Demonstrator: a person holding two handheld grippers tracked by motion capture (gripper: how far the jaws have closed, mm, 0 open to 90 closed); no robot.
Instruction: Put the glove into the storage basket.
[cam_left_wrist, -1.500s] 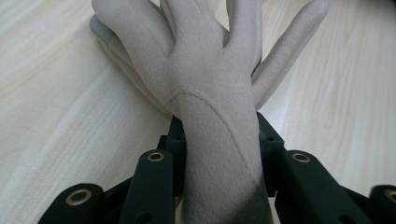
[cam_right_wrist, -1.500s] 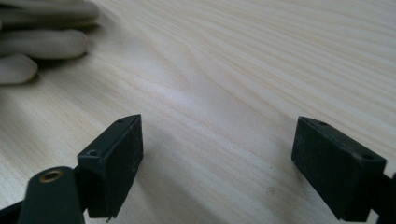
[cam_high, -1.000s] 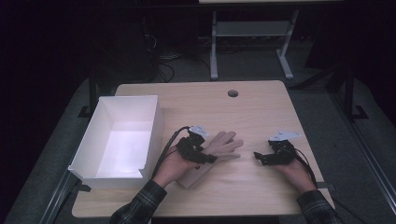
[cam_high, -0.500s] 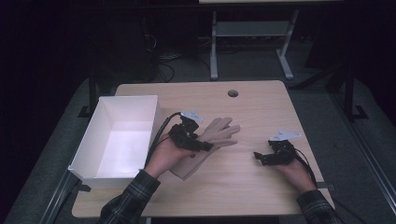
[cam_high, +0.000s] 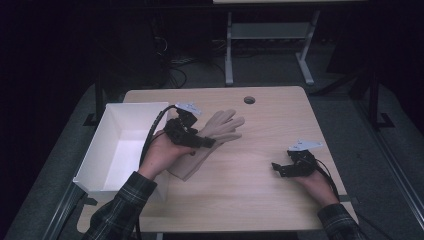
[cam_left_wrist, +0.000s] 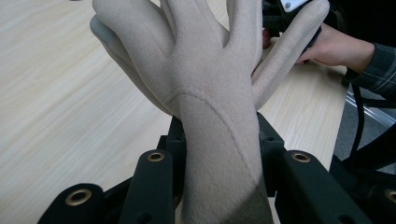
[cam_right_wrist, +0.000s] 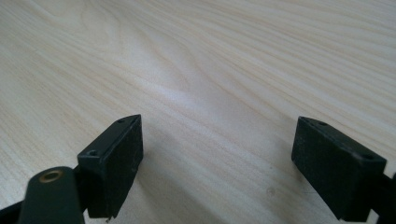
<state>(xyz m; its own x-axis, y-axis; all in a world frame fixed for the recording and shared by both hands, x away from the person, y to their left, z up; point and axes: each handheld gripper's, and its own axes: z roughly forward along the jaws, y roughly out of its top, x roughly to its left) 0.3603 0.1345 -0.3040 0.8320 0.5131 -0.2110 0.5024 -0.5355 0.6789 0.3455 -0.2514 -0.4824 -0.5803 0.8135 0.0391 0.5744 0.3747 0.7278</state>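
A beige fabric glove (cam_high: 223, 127) hangs lifted off the wooden table (cam_high: 250, 195), fingers pointing right and away, cuff trailing down toward the table by the person's left hand. My left gripper (cam_high: 198, 141) is shut on it across the wrist part. In the left gripper view the glove (cam_left_wrist: 210, 88) rises between the jaws of the left gripper (cam_left_wrist: 217, 140), its fingers spread upward. My right gripper (cam_high: 279, 169) rests low over the table at the right, open. Its jaws stand wide in the right gripper view (cam_right_wrist: 219, 154), with bare wood between them.
A white open box (cam_high: 112, 131) stands at the table's left edge, just left of the left hand. A round cable hole (cam_high: 249, 99) sits near the far edge. Metal stand legs (cam_high: 229, 55) and cables lie on the floor beyond the table.
The left hand has risen and moved away from the person with the glove, lifting most of it off the table. The right hand and its gripper have stayed put.
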